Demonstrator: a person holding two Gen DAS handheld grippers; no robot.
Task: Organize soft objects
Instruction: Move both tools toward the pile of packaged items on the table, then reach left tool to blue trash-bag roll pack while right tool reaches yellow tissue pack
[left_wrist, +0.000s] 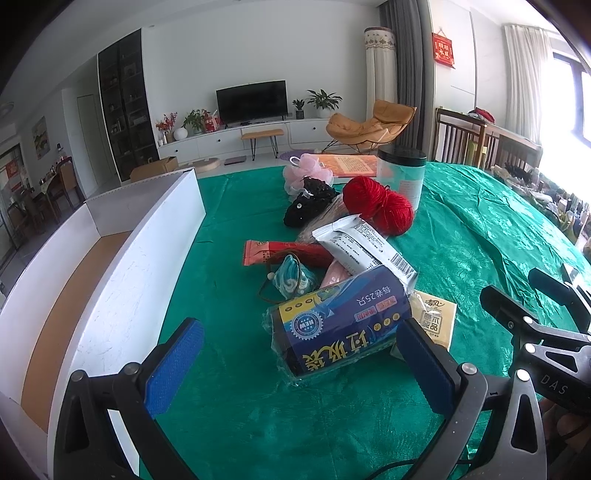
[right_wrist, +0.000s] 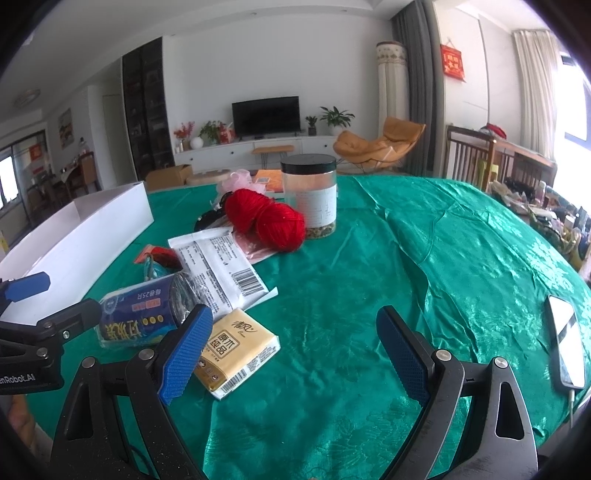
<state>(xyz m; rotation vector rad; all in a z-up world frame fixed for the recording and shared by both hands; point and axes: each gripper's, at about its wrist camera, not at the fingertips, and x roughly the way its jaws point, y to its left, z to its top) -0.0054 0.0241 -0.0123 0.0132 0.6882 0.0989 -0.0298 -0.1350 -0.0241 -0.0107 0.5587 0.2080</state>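
A pile of soft things lies on the green tablecloth (left_wrist: 236, 413): a blue roll of trash bags (left_wrist: 340, 325), a yellow tissue pack (right_wrist: 236, 350), a white foil packet (left_wrist: 365, 247), red yarn (left_wrist: 376, 203), a teal pouch (left_wrist: 291, 277), a black knit piece (left_wrist: 310, 203) and a pink bath puff (left_wrist: 308, 170). My left gripper (left_wrist: 299, 369) is open, just in front of the trash bag roll. My right gripper (right_wrist: 295, 354) is open, its left finger beside the tissue pack. A white open box (left_wrist: 122, 273) stands at the left.
A clear jar with a black lid (right_wrist: 310, 192) stands behind the yarn. An orange book (left_wrist: 347, 166) lies at the back. A phone (right_wrist: 567, 343) lies at the table's right edge. Wooden chairs and clutter stand at the right.
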